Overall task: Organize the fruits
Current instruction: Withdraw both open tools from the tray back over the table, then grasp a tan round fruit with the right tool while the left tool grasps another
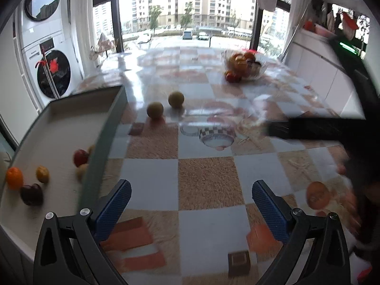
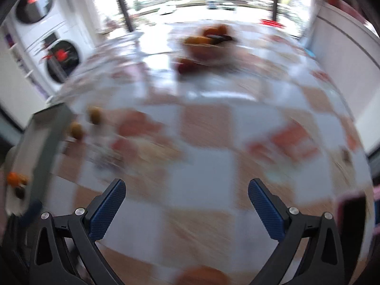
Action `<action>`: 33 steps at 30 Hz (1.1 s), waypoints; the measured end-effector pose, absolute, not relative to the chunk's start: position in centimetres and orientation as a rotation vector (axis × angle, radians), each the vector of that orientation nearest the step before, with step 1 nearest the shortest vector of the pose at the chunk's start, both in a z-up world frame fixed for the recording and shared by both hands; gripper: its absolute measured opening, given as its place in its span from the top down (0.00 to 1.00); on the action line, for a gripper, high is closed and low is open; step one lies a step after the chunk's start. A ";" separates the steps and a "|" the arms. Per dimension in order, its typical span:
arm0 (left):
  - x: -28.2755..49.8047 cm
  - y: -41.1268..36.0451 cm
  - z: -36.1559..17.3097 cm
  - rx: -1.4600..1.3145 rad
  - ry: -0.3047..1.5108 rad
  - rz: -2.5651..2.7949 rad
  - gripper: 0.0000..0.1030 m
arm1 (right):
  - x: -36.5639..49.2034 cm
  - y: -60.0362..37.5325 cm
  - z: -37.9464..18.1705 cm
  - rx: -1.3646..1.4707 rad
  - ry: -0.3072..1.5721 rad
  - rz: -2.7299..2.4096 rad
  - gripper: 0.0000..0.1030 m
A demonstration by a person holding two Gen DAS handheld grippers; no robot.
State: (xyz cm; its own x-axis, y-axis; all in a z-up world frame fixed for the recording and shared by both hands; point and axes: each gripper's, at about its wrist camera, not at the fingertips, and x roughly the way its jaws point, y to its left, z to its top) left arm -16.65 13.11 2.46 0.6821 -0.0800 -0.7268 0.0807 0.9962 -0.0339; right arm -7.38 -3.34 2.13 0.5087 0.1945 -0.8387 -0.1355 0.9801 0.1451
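Observation:
A grey tray [image 1: 111, 128] at the left holds several fruits: an orange [image 1: 14, 178], a dark plum [image 1: 31, 194], a red apple [image 1: 80, 157] and yellowish ones. Two green-yellow fruits [image 1: 155, 110] [image 1: 176, 99] lie on the checkered tablecloth beside the tray. A clear bag of fruit [image 1: 244, 65] sits at the far side. My left gripper [image 1: 191, 206] is open and empty above the cloth. My right gripper [image 2: 186, 204] is open and empty; its view is blurred, showing the tray [image 2: 45, 142], the two fruits [image 2: 76, 129] and the bag [image 2: 209, 45].
The right gripper's black arm [image 1: 320, 128] crosses the left wrist view at the right. Stacked washing machines [image 1: 49, 71] stand left of the table. White cabinets [image 1: 315, 59] run along the right. A pink-edged dark object [image 2: 351, 216] lies at the right edge.

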 end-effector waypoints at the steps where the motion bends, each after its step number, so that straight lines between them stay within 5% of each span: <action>1: -17.0 13.4 2.9 -0.004 0.803 -0.094 0.01 | -6.7 -2.1 2.4 0.061 1.015 0.233 0.00; 16: -18.7 18.4 3.9 -0.077 0.766 -0.020 0.01 | 3.0 12.5 0.2 -0.131 1.053 0.322 0.07; 33: -19.7 15.9 3.6 -0.024 0.753 -0.074 0.01 | -0.1 4.8 1.5 -0.014 1.019 0.332 0.07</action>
